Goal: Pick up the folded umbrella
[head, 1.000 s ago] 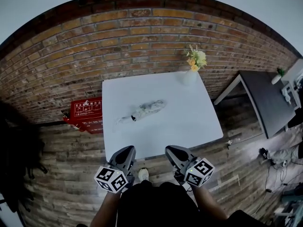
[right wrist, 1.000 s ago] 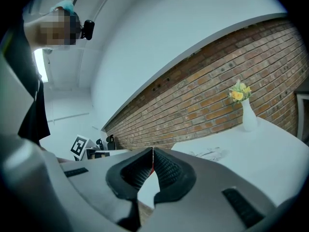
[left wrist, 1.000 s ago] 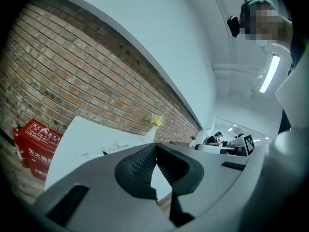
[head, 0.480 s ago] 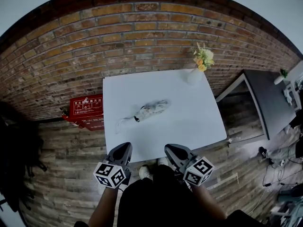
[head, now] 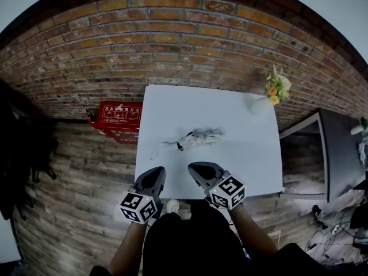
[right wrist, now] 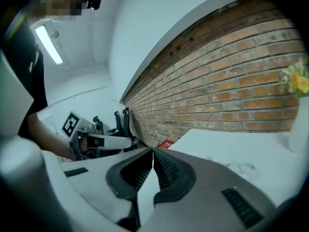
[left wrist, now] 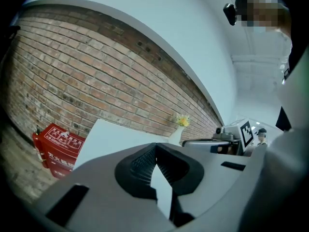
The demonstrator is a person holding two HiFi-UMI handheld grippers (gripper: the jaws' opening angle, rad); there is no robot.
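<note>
- Red-brown brick wall runs behind the whole bench area.
- White square tabletop stands against it and carries everything relevant.
- Flat red printed box is on the wooden floor beside the tabletop's left edge; not part of the task.
- Folded grey-and-white patterned fabric umbrella lies flat near the middle of the tabletop, long axis roughly left to right, well ahead of both claws and touching neither.
- Handling judgement: light; soft, loose canopy folds over a stiff central shaft. Fabric would likely slip or bunch, so take hold across the thick mid-body, closing onto the shaft.
- Left claw hovers over the near edge, tips pressed together, nothing between them.
- Right claw is just beside it, likewise closed and empty. Either must open before the grasp.
- Small white vase of yellow flowers sits at the far right corner, well apart from the umbrella.
- Thin wrist strap seems to trail from the umbrella's left end; too small to confirm.
</note>
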